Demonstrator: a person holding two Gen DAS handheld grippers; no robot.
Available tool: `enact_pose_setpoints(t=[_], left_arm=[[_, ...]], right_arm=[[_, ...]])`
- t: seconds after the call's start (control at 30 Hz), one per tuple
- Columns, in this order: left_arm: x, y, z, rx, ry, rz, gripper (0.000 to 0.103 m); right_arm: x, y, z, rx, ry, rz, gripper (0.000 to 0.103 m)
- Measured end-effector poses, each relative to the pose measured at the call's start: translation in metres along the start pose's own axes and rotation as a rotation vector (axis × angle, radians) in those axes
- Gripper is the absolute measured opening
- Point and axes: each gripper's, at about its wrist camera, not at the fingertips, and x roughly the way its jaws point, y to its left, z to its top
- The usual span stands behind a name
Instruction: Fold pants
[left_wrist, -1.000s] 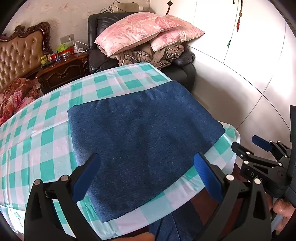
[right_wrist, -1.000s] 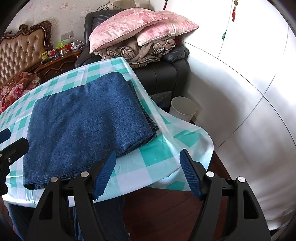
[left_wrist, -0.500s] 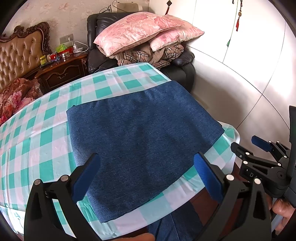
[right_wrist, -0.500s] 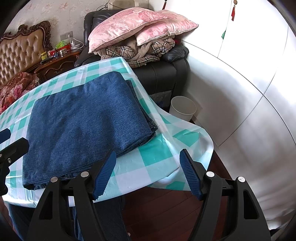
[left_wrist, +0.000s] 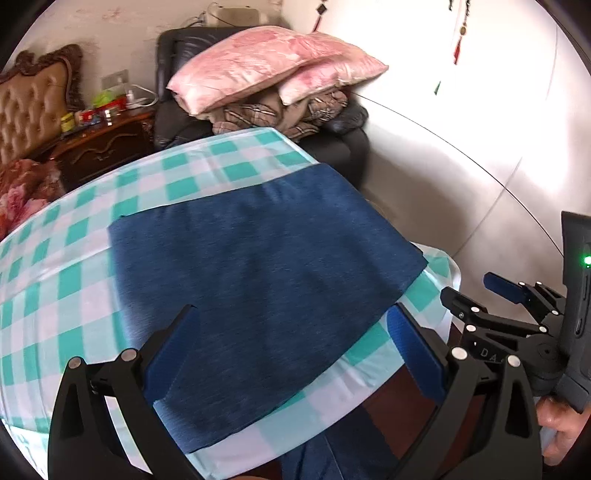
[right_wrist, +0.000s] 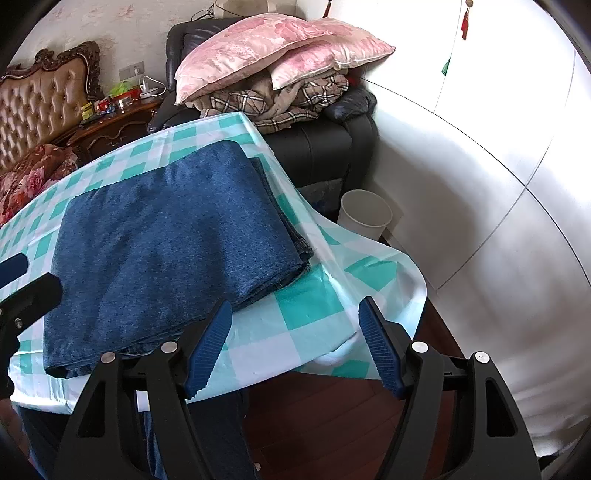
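Observation:
The blue denim pants lie folded into a flat rectangle on the table with the green-and-white checked cloth. In the right wrist view the pants show stacked layers at their right edge. My left gripper is open and empty, just above the pants' near edge. My right gripper is open and empty, over the table's near right corner, beside the pants. The right gripper also shows at the right of the left wrist view.
A black armchair piled with pink pillows and plaid blankets stands behind the table. A white bin sits on the floor at the right. A wooden nightstand and bed headboard are at the back left. White wall at right.
Both grippers have moved slightly forward and the view has tilted a little. The pants have not moved. Both grippers stay open.

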Motion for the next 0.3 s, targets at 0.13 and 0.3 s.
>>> enact_pose_setpoints(t=[0.13,0.3], left_arm=[[0.007,0.011,0.005,-0.050,0.010,-0.047,0.101],[-0.053,0.092,-0.026,-0.184,-0.123,0.053,0.101]], right_arm=[[0.000,0.003,0.002,0.002,-0.009,-0.015,0.071],[-0.021,0.062,0.016,-0.097,-0.106,0.052,0.083]])
